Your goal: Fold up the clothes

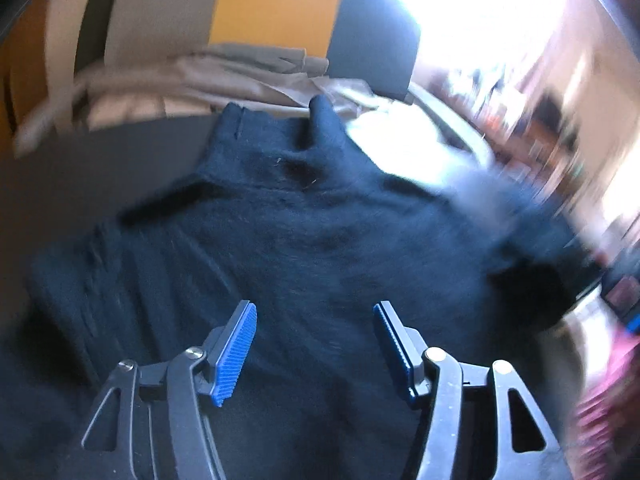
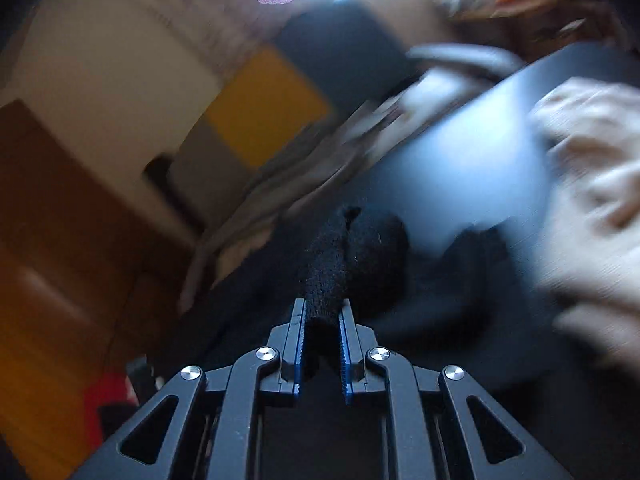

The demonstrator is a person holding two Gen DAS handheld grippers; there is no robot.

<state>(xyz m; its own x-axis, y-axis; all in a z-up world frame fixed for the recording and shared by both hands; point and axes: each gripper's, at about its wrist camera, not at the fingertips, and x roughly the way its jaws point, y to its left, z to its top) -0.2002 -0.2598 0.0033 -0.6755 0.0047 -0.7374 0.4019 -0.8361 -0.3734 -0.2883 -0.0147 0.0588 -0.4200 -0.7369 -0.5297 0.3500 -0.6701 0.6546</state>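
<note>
A dark navy knitted sweater [image 1: 304, 232] lies spread over a dark table, its collar toward the far side. My left gripper [image 1: 314, 312] hovers just above the sweater's body, jaws wide apart and nothing between the blue pads [image 1: 236, 352]. In the right wrist view my right gripper [image 2: 322, 312] is shut on a rolled fold of the same dark sweater [image 2: 328, 272], which sticks up and forward from between the pads. The rest of the sweater [image 2: 420, 280] trails off to the right below it. That view is tilted and blurred.
Beige and pale clothes [image 1: 208, 80] are heaped at the table's far edge, with more light fabric [image 2: 592, 184] on the right. Behind stand grey, yellow and dark panels [image 1: 276, 8]. The dark table top [image 1: 100, 168] shows left of the sweater. Something pink [image 1: 608, 412] lies at the right.
</note>
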